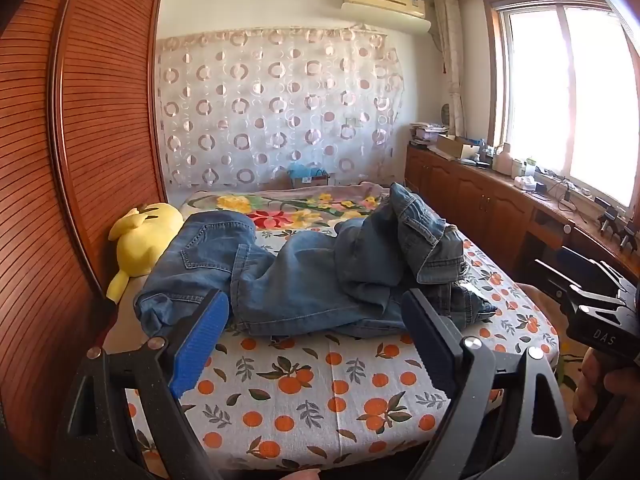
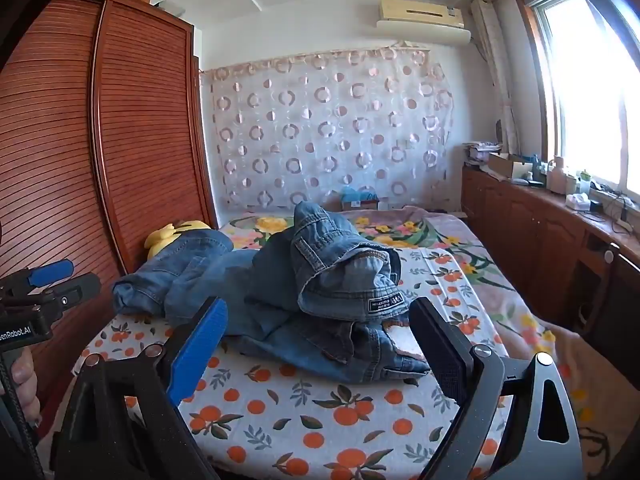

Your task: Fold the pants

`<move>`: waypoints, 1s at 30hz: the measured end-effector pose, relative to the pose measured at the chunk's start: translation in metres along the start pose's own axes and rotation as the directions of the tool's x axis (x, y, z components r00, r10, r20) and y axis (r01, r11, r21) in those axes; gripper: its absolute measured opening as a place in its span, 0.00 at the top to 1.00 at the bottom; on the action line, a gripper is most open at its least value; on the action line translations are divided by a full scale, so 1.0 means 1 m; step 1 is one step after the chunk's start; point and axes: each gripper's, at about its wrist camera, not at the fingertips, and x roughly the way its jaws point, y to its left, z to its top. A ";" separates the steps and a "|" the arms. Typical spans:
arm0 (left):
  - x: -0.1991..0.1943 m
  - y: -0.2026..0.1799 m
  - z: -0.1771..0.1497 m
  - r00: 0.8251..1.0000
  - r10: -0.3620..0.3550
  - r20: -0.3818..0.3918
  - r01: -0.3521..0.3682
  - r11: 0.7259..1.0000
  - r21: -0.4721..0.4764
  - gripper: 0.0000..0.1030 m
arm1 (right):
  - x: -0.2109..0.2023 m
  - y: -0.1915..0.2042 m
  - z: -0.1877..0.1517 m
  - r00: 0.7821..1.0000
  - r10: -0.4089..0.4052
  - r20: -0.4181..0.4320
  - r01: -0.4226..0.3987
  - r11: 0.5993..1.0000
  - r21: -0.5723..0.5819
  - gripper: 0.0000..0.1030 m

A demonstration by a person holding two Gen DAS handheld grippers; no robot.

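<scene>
Nearest the lens, the left hand-held gripper [image 1: 308,344] shows its ribbed blue pad and its black pad spread wide with nothing between them; it hovers over the near end of the bed, short of the cloth. The right hand-held gripper [image 2: 316,344] stands the same way, jaws fully apart and empty, aimed at the same heap from a little further right. Each tool shows at the edge of the other's view, gripped by a person's hand.

Just beyond both sets of pads lies the crumpled pair of blue denim pants [image 1: 304,268], bunched across the white bed sheet printed with oranges and leaves [image 1: 320,396]. One end sprawls toward the slatted wooden wardrobe [image 1: 80,128] and rests against a yellow plush toy [image 1: 140,240]; the other end is piled up into a peak, where a black label is visible in the right wrist view. A floral blanket [image 1: 288,204] covers the far part of the bed.

Folding looks not yet begun: this seems to be the approach before a first grasp. The next move probably calls for each gripper to pinch a separate edge, ideally the waistband or hems, and then lift and spread the heap flat. Which bunched part is the waist is hard to tell, so choosing grasp points is the tricky part.
</scene>
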 end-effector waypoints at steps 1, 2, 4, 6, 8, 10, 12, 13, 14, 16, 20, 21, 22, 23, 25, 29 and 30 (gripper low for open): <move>0.000 0.000 0.000 1.000 0.000 0.000 0.000 1.000 0.000 0.14 | 0.000 0.000 0.000 1.000 0.001 0.000 -0.001 1.000 0.001 0.10; 0.000 0.000 0.000 1.000 0.000 0.001 0.000 1.000 0.000 0.14 | 0.000 0.000 0.000 1.000 0.001 -0.003 -0.001 1.000 0.001 0.10; 0.000 0.000 0.000 1.000 0.001 0.002 -0.001 1.000 0.000 0.14 | 0.000 0.000 0.000 1.000 0.000 -0.006 0.000 1.000 0.001 0.10; 0.000 0.000 0.000 1.000 0.001 0.003 -0.001 1.000 -0.001 0.14 | 0.000 0.000 0.000 1.000 -0.002 -0.005 0.002 1.000 0.001 0.10; 0.000 0.000 0.000 1.000 0.000 0.004 0.000 1.000 0.000 0.14 | 0.000 0.001 0.000 1.000 -0.002 -0.005 0.002 1.000 0.000 0.10; 0.000 -0.001 0.001 1.000 -0.001 0.007 0.001 1.000 0.000 0.14 | -0.001 0.001 0.000 1.000 0.000 -0.003 0.000 1.000 0.001 0.10; -0.001 -0.002 0.001 1.000 -0.003 0.009 0.003 1.000 0.000 0.14 | -0.001 0.001 0.000 1.000 0.003 -0.004 -0.003 1.000 0.000 0.10; -0.001 -0.002 0.002 1.000 -0.004 0.010 0.004 1.000 0.000 0.14 | 0.000 0.001 0.000 1.000 0.003 -0.004 -0.003 1.000 0.000 0.10; 0.000 -0.001 0.001 1.000 -0.006 0.008 0.007 1.000 -0.001 0.14 | 0.000 0.001 0.000 1.000 0.003 -0.003 -0.003 1.000 -0.001 0.10; 0.000 0.000 0.000 1.000 -0.003 0.005 0.003 1.000 -0.003 0.14 | -0.002 -0.002 0.000 1.000 0.004 -0.002 -0.004 1.000 -0.001 0.10; 0.000 0.000 0.000 1.000 -0.002 0.007 0.002 1.000 -0.003 0.14 | -0.003 -0.001 0.001 1.000 0.001 -0.001 -0.001 1.000 -0.002 0.10; 0.000 0.000 0.000 1.000 -0.002 0.007 0.002 1.000 -0.003 0.14 | -0.003 0.000 0.001 1.000 0.000 -0.001 0.000 1.000 -0.002 0.10; 0.000 0.000 0.000 1.000 -0.002 0.007 0.002 1.000 -0.003 0.14 | -0.003 0.000 0.001 1.000 0.001 -0.002 -0.001 1.000 -0.002 0.10; 0.000 0.000 0.000 1.000 -0.002 0.007 0.002 1.000 -0.003 0.14 | -0.003 -0.001 0.001 1.000 0.002 -0.001 -0.002 1.000 -0.002 0.10; 0.000 0.000 0.000 1.000 -0.002 0.008 0.002 1.000 -0.003 0.14 | -0.001 0.000 0.001 1.000 0.000 -0.001 0.000 1.000 -0.003 0.10; 0.000 0.000 0.000 1.000 -0.003 0.009 0.003 1.000 -0.003 0.14 | -0.002 0.001 0.001 1.000 0.002 -0.001 -0.002 1.000 -0.005 0.10; 0.000 0.000 0.000 1.000 -0.002 0.009 0.002 1.000 -0.003 0.14 | -0.002 0.001 0.001 1.000 0.001 0.000 -0.001 1.000 -0.005 0.10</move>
